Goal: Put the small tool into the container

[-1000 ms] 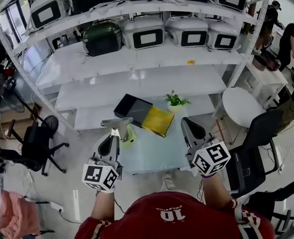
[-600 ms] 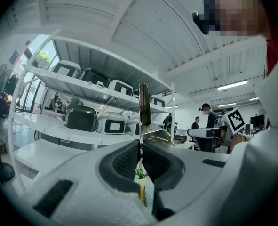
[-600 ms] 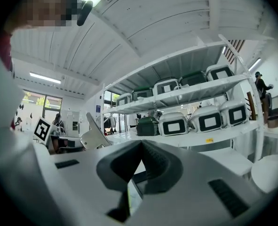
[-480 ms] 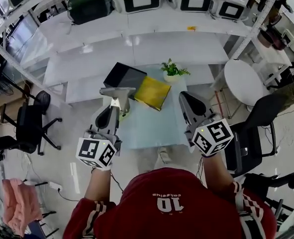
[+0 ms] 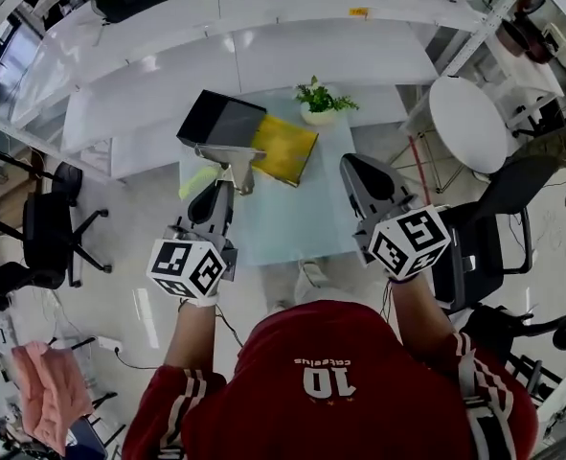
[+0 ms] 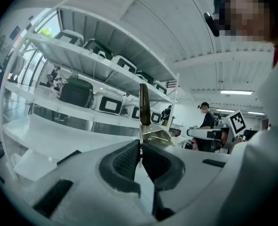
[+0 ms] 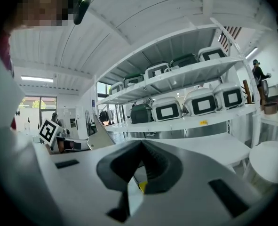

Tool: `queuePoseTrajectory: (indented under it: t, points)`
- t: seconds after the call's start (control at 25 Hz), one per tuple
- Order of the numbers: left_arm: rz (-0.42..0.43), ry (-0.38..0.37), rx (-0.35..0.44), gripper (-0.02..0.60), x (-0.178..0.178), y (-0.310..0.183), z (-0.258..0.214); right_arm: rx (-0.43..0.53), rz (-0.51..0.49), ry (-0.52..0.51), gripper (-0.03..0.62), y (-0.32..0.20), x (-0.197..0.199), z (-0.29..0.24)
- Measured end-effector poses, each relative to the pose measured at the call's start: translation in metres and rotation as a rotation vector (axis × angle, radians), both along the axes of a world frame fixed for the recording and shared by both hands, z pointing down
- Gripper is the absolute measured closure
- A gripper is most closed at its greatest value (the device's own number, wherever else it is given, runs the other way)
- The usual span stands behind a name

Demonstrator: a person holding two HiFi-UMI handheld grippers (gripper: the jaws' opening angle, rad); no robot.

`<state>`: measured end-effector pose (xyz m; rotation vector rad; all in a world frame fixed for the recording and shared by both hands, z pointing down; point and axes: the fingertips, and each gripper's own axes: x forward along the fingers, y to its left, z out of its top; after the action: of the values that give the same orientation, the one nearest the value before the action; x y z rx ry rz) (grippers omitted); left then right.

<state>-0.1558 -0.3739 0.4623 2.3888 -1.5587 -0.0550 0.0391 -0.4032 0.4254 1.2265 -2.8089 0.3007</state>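
Observation:
My left gripper (image 5: 229, 191) is shut on a small metal scraper (image 5: 229, 154), whose wide blade sticks out ahead of the jaws over the left part of the glass table (image 5: 292, 223). In the left gripper view the scraper (image 6: 145, 108) stands edge-on, pinched between the pads of the left gripper (image 6: 139, 147). A black open container (image 5: 219, 121) lies at the table's far left corner, just beyond the blade. My right gripper (image 5: 353, 167) hovers at the table's right edge, jaws together and empty; the right gripper (image 7: 139, 149) shows nothing between its pads.
A yellow flat box (image 5: 283, 149) lies beside the container, and a small potted plant (image 5: 318, 99) stands behind it. A pale green item (image 5: 197, 180) rests at the table's left edge. White shelving (image 5: 244, 56) runs behind, a round white table (image 5: 469, 123) and chairs to the right.
Both grippers have come down and forward toward the table. The scraper's blade now sits close to the black container. The left jaws have stayed shut on the scraper.

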Motion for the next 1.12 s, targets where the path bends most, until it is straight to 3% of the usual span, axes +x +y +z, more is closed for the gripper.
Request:
queuePoseTrajectory:
  t: [0.24, 0.52, 1.12]
  points:
    - [0.043, 0.001, -0.099, 0.575, 0.018, -0.031, 0.04, -0.051, -0.017, 0.004, 0.59, -0.029, 0.001, 0.021]
    - [-0.003, 0.049, -0.212, 0.575, 0.015, -0.06, 0.092, -0.084, -0.063, 0.006, 0.589, -0.065, -0.009, 0.044]
    - [-0.028, 0.034, -0.369, 0.575, 0.025, -0.116, 0.185, -0.211, -0.1, -0.021, 0.589, -0.128, -0.003, 0.108]
